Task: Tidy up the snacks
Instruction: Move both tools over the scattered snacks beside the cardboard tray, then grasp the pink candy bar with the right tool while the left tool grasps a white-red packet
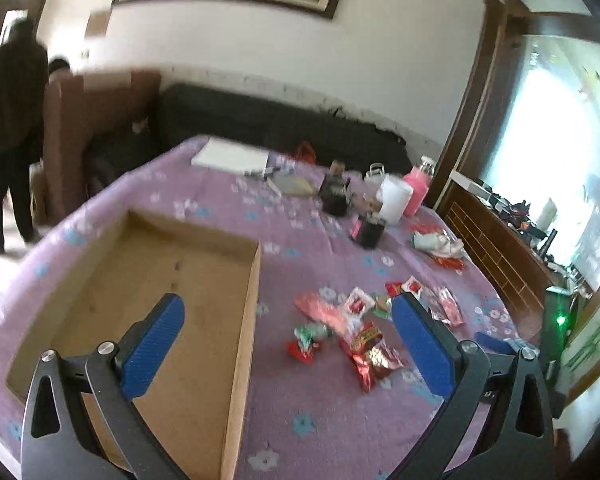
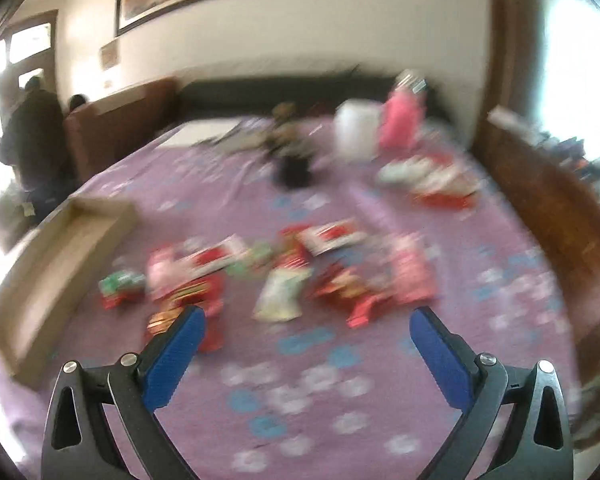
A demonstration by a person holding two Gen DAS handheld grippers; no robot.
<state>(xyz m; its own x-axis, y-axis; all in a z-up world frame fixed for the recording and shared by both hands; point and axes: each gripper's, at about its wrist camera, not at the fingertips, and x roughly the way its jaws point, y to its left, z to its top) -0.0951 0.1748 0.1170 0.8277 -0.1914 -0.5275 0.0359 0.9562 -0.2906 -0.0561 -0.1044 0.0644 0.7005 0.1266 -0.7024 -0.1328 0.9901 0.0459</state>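
Note:
A shallow cardboard tray lies on the purple flowered tablecloth; nothing shows inside it. Right of it lies a loose pile of snack packets, red, pink, green and white. My left gripper is open and empty, its left finger over the tray and its right finger over the pile's edge. In the blurred right wrist view the same pile lies ahead and the tray is at the left. My right gripper is open and empty, just short of the packets.
At the far end of the table stand a pink bottle, a white cup, two dark boxes, more packets and a white book. A wooden cabinet runs along the right. A person stands far left.

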